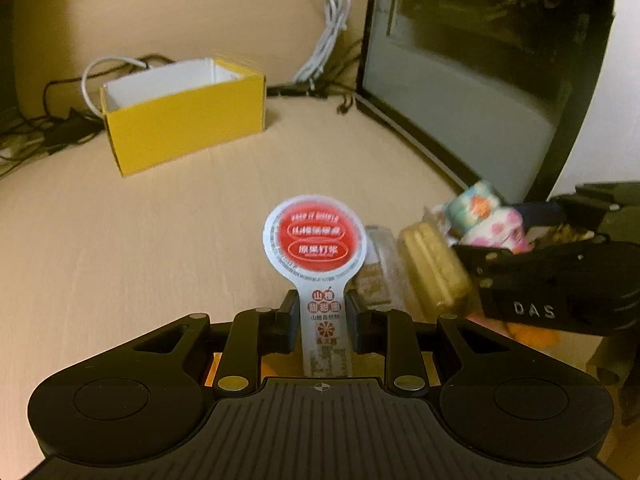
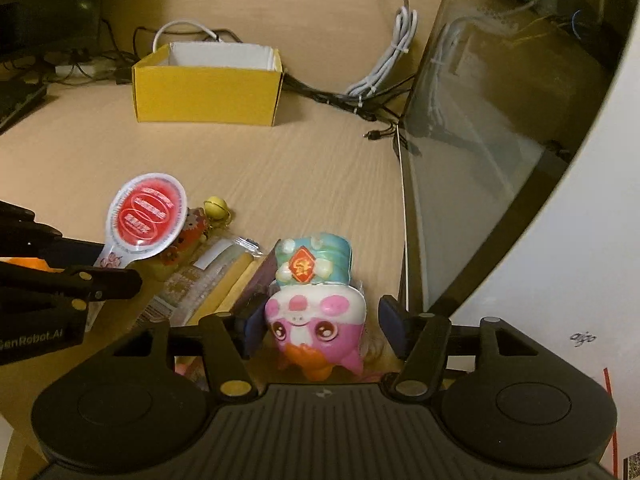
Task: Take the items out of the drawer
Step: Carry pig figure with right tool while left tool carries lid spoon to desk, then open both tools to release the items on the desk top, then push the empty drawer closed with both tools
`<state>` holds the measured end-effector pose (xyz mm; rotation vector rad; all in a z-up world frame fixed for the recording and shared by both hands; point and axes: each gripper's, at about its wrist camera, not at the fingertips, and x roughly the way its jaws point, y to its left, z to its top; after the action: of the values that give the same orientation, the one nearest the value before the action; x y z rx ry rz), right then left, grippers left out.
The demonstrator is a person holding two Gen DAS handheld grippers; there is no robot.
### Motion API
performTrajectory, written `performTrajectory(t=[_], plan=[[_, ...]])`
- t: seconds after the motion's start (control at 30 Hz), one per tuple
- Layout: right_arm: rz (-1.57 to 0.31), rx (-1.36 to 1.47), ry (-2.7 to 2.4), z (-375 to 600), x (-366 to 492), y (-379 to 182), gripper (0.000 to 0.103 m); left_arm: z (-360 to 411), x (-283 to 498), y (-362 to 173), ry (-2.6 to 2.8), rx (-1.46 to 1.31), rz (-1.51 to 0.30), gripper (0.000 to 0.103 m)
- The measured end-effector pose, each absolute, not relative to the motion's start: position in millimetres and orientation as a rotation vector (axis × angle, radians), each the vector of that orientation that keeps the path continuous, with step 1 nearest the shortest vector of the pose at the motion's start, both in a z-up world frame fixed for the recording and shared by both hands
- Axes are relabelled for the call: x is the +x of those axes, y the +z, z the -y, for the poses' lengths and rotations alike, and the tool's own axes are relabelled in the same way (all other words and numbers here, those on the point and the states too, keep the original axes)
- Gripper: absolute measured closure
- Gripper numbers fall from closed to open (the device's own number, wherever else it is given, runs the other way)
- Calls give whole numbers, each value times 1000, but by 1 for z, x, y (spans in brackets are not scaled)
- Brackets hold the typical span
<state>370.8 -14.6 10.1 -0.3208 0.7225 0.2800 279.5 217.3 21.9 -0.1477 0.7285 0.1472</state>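
Observation:
My left gripper [image 1: 322, 320] is shut on the white stem of a lollipop-shaped packet [image 1: 316, 236] with a round red label, held upright over the wooden tabletop. The right wrist view shows that packet [image 2: 146, 216] and the left gripper [image 2: 110, 262] at the left. My right gripper [image 2: 320, 328] stands open around a pink pig toy with a blue hat [image 2: 316, 300]; a gap shows at the right pad. The toy [image 1: 496, 224] and right gripper [image 1: 508, 232] sit at the right of the left wrist view. No drawer is in view.
Wrapped wafer snacks [image 2: 224, 280] and a small charm with a yellow bell [image 2: 216, 208] lie between the grippers. An open yellow box [image 2: 208, 88] stands further back. A dark glass panel [image 2: 480, 120] rises on the right, with cables [image 2: 380, 68] behind.

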Motion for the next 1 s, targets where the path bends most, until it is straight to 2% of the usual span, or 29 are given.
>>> performTrajectory(t=[0.13,0.4,0.73,1.0], plan=[[-670,-271,322,28,354,25,35,-212,266,31,205,-180,-689,74],[-548,-218,397,66,314,42,33,-197,219,56,387,-194,-568,75],[-551,-154,421,115,252,44,33,-159,140,77,494,-176,-559,75],[-566,-151,390,134,174,47,33,-119,53,60,514,-256,-584,75]])
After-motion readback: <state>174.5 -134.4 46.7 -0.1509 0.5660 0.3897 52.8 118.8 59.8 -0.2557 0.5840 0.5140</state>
